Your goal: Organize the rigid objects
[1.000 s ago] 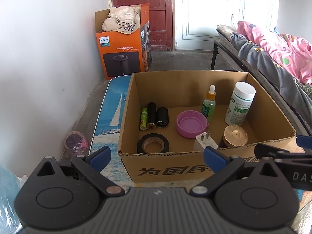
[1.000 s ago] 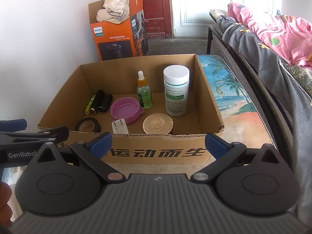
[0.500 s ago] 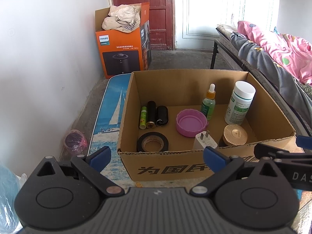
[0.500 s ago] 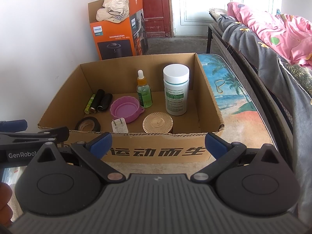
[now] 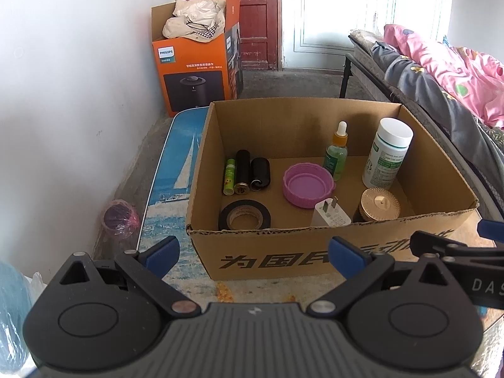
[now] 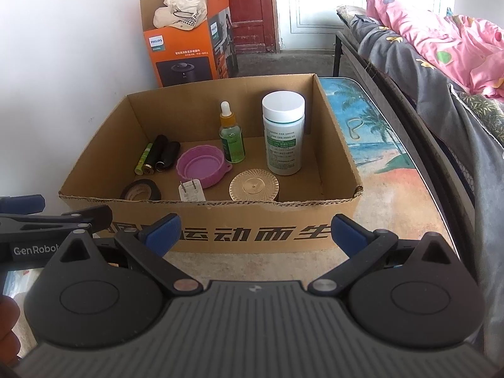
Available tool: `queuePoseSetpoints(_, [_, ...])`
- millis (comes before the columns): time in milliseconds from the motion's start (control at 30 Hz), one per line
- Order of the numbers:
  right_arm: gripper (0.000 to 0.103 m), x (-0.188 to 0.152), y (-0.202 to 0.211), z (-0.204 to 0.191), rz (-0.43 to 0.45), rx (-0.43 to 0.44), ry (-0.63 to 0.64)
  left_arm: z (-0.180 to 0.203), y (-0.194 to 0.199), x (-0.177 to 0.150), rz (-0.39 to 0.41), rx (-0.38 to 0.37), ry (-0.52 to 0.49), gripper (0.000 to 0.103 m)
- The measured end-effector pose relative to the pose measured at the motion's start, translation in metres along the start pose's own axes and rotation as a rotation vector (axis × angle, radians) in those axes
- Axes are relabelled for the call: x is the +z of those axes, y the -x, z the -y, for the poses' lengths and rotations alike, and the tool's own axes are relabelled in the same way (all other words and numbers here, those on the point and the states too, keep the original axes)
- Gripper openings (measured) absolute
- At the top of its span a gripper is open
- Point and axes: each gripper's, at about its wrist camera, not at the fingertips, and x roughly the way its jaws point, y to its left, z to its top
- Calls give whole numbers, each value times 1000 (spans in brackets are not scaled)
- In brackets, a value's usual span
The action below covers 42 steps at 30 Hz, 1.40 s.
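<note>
An open cardboard box (image 5: pixel 277 252) (image 6: pixel 252 233) stands on a printed table. Inside it are a white bottle (image 5: pixel 388 157) (image 6: pixel 283 132), a green dropper bottle (image 5: pixel 337 154) (image 6: pixel 232 135), a pink lid (image 5: pixel 308 184) (image 6: pixel 201 165), a gold round lid (image 5: pixel 379 205) (image 6: pixel 254 186), a white plug (image 5: pixel 330 214) (image 6: pixel 190 190), a black tape roll (image 5: pixel 244 214) (image 6: pixel 140 190) and three small tubes (image 5: pixel 247 174) (image 6: pixel 156 155). My left gripper (image 5: pixel 253 253) and right gripper (image 6: pixel 253 231) hang open and empty just short of the box's front wall.
An orange carton (image 5: pixel 197 72) (image 6: pixel 189 53) with cloth in it stands on the floor behind the table. A bed with a pink quilt (image 5: pixel 456 66) (image 6: pixel 441 34) runs along the right. A white wall is on the left, with a pink-wrapped item (image 5: pixel 119 219) on the floor.
Both views have crept slightly back and up from the box; the objects inside have not moved and both grippers stay open.
</note>
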Motion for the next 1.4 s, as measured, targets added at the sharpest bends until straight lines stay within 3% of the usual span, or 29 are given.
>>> queuePoseSetpoints(1400, [102, -1, -1, 2, -12, 2, 7, -1, -1, -2, -16, -1, 6, 101])
